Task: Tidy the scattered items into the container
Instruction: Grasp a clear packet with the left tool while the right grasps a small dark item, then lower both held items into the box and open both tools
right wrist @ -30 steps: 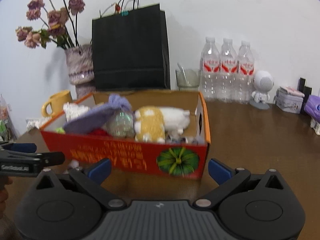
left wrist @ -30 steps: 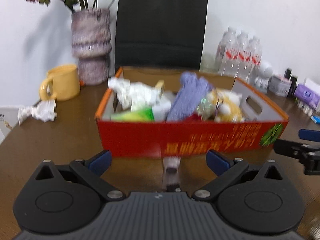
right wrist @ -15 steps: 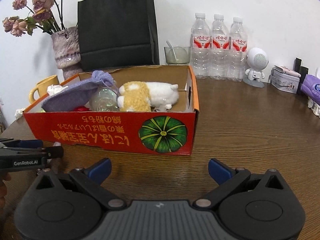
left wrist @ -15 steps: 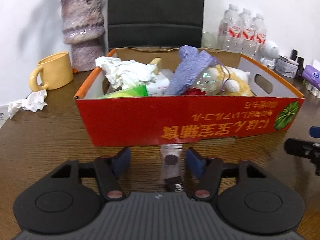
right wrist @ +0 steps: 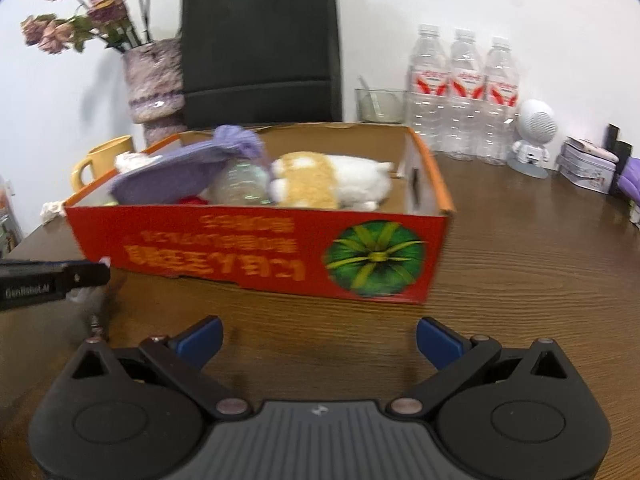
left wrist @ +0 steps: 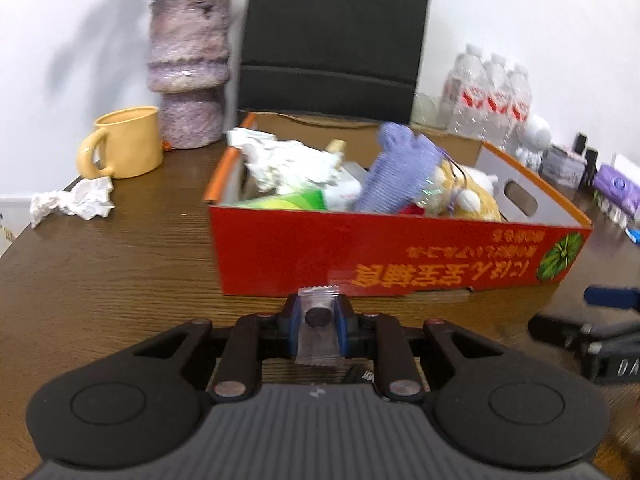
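- Box (left wrist: 384,256) contents blurred; bottom hidden by the near wall.
- Left gripper (left wrist: 318,316) clenched on clear candy wrapper (left wrist: 319,334), just before the box.
- Right gripper (right wrist: 318,340) spread wide, holding nothing.

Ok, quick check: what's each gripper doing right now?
Left gripper: closed on the small clear candy wrapper, in front of the red box.
Right gripper: open, holding nothing.
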